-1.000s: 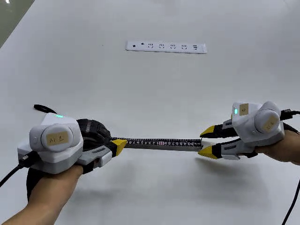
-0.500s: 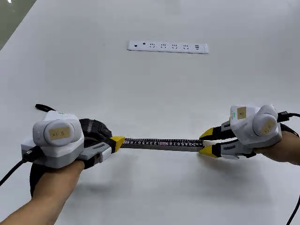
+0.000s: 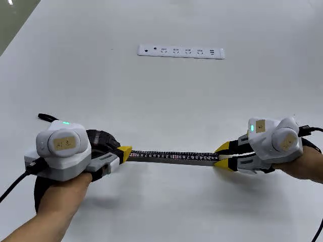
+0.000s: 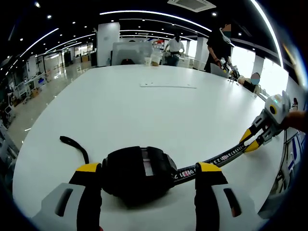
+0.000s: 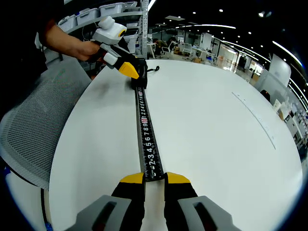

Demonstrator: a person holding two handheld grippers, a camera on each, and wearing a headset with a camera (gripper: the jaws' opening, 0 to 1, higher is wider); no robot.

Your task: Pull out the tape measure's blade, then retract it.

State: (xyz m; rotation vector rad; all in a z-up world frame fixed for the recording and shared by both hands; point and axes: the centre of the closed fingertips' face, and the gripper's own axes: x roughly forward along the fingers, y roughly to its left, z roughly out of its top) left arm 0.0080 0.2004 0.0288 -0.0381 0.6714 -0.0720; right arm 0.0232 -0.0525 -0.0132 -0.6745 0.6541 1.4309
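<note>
- Clamping the tape measure (image 3: 102, 141) (image 4: 139, 174) between the yellow-tipped jaws of the left gripper (image 3: 124, 152) (image 4: 148, 168), and pressing in on the flanks of its rounded, matte black, rubbery-looking case.
- Holding that case low over the smooth white table (image 3: 151, 101), on the person's left in the head view.
- Pinching the free end of the blade (image 3: 174, 156) (image 5: 146, 137) (image 4: 226, 155) with the right gripper (image 3: 222, 156) (image 5: 155, 179), its grey, wedge-shaped jaws drawn almost together on the thin strip.
- Spanning the gap between the two grippers in a straight, taut line: a narrow, flat, dark band printed with pale numerals and fine ticks, with a touch of red among them.
- Trailing a slim black strap (image 3: 46, 117) (image 4: 74, 144) from behind the case, curving in a loop on the tabletop.
- Lying well apart from all this, toward the far side of the table: a long, flat, white power strip (image 3: 180, 51) (image 4: 167, 85) with a row of sockets.
</note>
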